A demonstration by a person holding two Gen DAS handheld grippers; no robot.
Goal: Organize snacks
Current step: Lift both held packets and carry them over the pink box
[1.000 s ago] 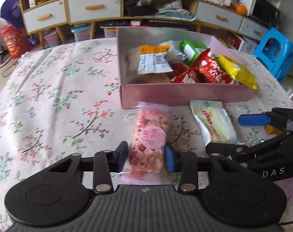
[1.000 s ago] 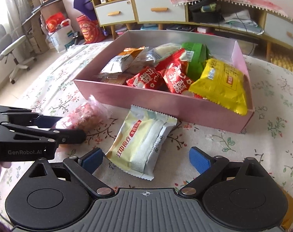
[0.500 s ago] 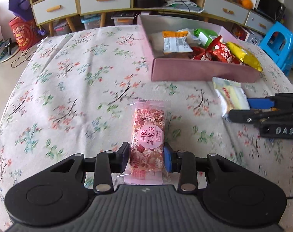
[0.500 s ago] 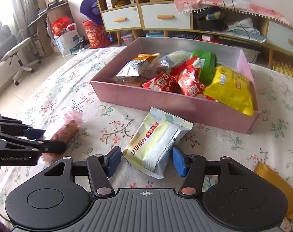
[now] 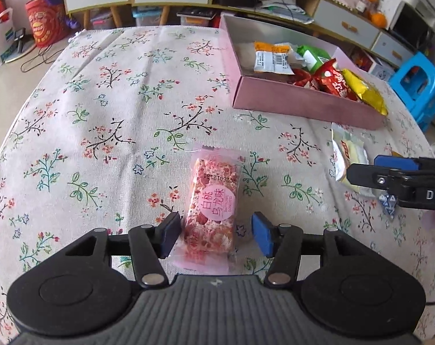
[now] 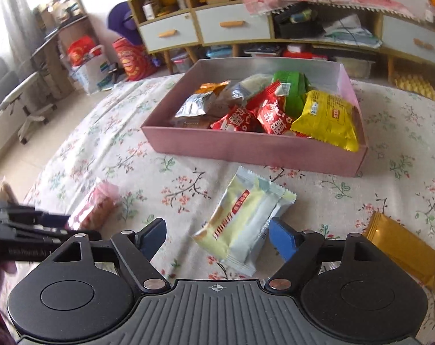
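Observation:
A pink snack bar packet [image 5: 212, 210] lies on the floral tablecloth between the fingers of my left gripper [image 5: 216, 237], which is open around it. It also shows in the right wrist view [image 6: 94, 207]. A pale yellow snack packet [image 6: 243, 224] lies between the fingers of my right gripper [image 6: 217, 243], which is open; the right pad is close to the packet's edge. The same packet shows in the left wrist view [image 5: 348, 158]. A pink box [image 6: 246, 151] with several snack packets stands further back on the table.
An orange-brown packet [image 6: 404, 247] lies to the right of my right gripper. The floral tablecloth [image 5: 117, 120] covers the table. Behind the table are drawers and shelves [image 6: 232, 26], a blue stool [image 5: 418, 86] and an office chair [image 6: 13, 92].
Both grippers have pulled back from the box with their packets, then opened. The pink bar and the pale yellow packet now lie loose between the open fingers.

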